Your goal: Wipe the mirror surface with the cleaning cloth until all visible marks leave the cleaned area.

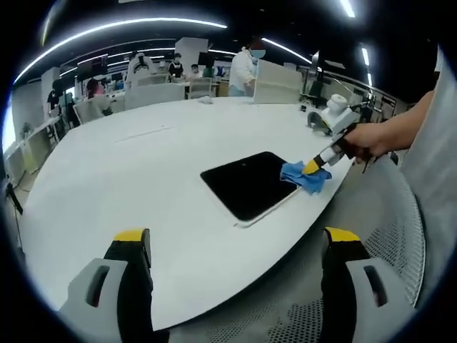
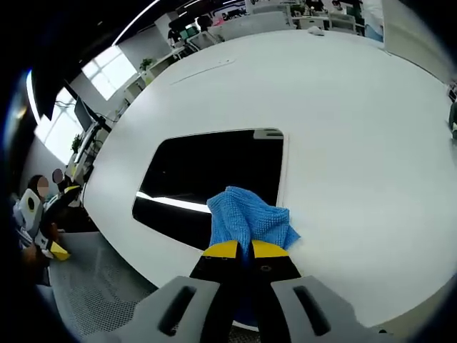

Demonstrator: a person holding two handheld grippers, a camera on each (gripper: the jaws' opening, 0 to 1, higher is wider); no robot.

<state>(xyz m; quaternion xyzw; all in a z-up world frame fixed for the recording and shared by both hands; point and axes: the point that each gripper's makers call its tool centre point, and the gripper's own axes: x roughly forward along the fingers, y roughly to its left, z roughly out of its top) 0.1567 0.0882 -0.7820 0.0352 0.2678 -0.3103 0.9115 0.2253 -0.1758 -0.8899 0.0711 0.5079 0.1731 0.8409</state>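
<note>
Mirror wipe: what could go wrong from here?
1. The mirror lies loose on the white table close to its near edge, and the left gripper hangs open, away from it. A firm stroke may slide the mirror.
2. The right gripper is shut on the blue cloth with its yellow tips close to the glass; pressing low could scrape it.
3. The cloth sits bunched at one corner, so most of the mirror could get missed.

The mirror lies flat on the counter near its edge; the cloth rests on the mirror's corner.
</note>
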